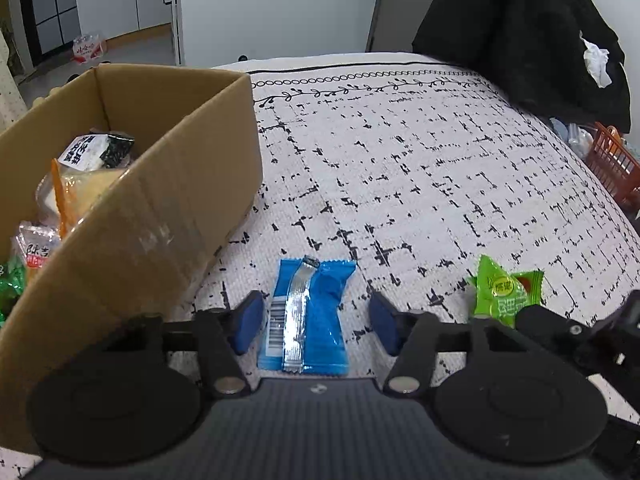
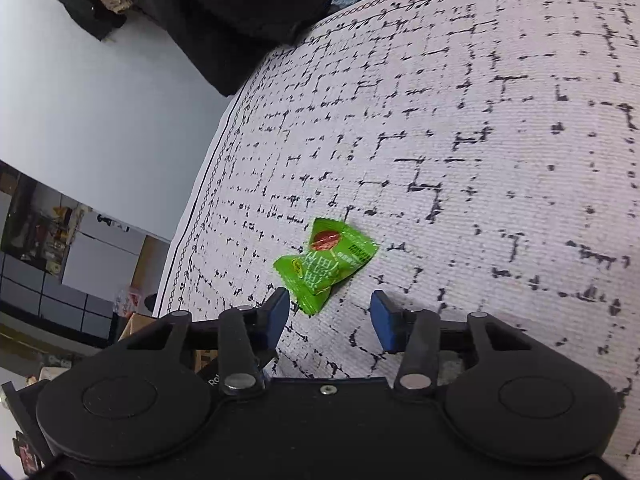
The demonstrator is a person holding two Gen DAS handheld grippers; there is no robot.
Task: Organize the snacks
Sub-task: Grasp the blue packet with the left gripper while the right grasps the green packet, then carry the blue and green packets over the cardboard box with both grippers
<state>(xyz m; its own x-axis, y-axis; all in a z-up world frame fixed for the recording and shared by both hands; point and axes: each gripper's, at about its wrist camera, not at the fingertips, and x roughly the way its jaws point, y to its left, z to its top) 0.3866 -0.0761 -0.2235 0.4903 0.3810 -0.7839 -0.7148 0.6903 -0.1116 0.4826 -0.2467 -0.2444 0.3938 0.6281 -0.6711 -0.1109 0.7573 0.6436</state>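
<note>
A blue snack packet (image 1: 308, 316) with a silver seam lies on the patterned tablecloth (image 1: 420, 168), between the spread blue pads of my left gripper (image 1: 316, 322), which is open around it. A green snack packet (image 1: 500, 292) lies to its right, with part of the right gripper's black body beside it. In the right wrist view the green packet (image 2: 326, 264) lies just ahead of my right gripper (image 2: 330, 320), which is open and empty; the packet's near corner reaches toward the left pad. A cardboard box (image 1: 132, 216) at the left holds several snack packets.
An orange plastic basket (image 1: 612, 164) stands at the table's right edge. Dark clothing (image 1: 520, 32) hangs behind the far right corner. The table's far edge (image 2: 208, 184) drops off to the floor in the right wrist view.
</note>
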